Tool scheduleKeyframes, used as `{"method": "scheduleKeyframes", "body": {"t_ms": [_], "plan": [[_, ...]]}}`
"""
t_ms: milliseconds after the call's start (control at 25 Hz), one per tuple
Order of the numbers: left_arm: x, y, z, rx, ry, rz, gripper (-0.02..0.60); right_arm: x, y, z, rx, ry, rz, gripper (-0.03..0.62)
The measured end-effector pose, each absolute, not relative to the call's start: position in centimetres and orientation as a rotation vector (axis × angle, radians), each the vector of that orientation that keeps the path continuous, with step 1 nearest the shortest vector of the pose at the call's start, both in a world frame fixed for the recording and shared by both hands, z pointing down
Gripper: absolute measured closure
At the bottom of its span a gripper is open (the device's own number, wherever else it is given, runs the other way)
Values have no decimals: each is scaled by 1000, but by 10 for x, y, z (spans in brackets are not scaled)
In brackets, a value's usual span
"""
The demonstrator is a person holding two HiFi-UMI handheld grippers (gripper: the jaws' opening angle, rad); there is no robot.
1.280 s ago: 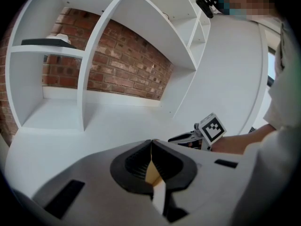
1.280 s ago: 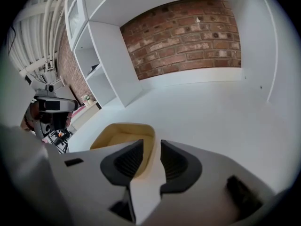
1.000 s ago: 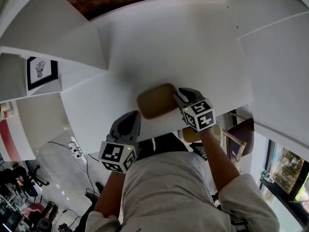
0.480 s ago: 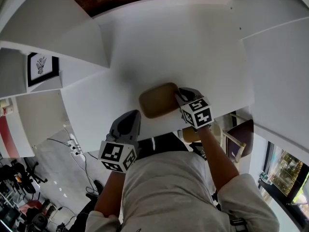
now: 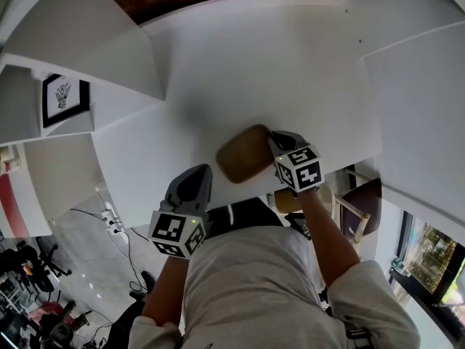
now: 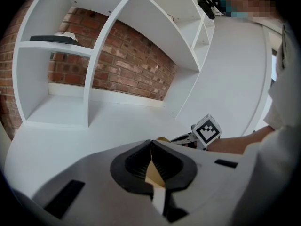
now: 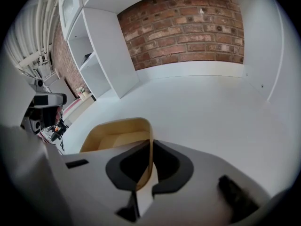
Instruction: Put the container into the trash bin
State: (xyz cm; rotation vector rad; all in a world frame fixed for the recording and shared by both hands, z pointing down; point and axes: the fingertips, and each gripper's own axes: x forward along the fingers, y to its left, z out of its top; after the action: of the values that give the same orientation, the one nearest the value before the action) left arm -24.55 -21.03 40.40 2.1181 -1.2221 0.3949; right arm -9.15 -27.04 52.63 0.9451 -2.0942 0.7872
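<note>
A shallow tan container lies on the white table near its front edge. My right gripper is at the container's right end, and its jaws are closing on the thin rim. In the right gripper view the container opens to the left, with its wall pinched between the dark pads of the right gripper. My left gripper hovers at the table's front edge, left of the container and apart from it. In its own view the left gripper is shut and holds nothing.
White shelf units flank the table at the left and right, and a brick wall runs behind it. A framed picture sits on a left shelf. A chair stands by the person's right arm.
The right gripper's jaws have closed onto the container's rim. The container has shifted and turned slightly to the right. The left gripper has stayed where it was.
</note>
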Motion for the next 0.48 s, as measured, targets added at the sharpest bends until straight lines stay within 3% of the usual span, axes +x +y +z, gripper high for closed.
{"method": "scheduleKeyframes", "body": {"t_ms": [480], "plan": [[-246, -204, 388, 2177, -1201, 385, 565, -89, -258, 500, 1007, -2125, 823, 559]]}}
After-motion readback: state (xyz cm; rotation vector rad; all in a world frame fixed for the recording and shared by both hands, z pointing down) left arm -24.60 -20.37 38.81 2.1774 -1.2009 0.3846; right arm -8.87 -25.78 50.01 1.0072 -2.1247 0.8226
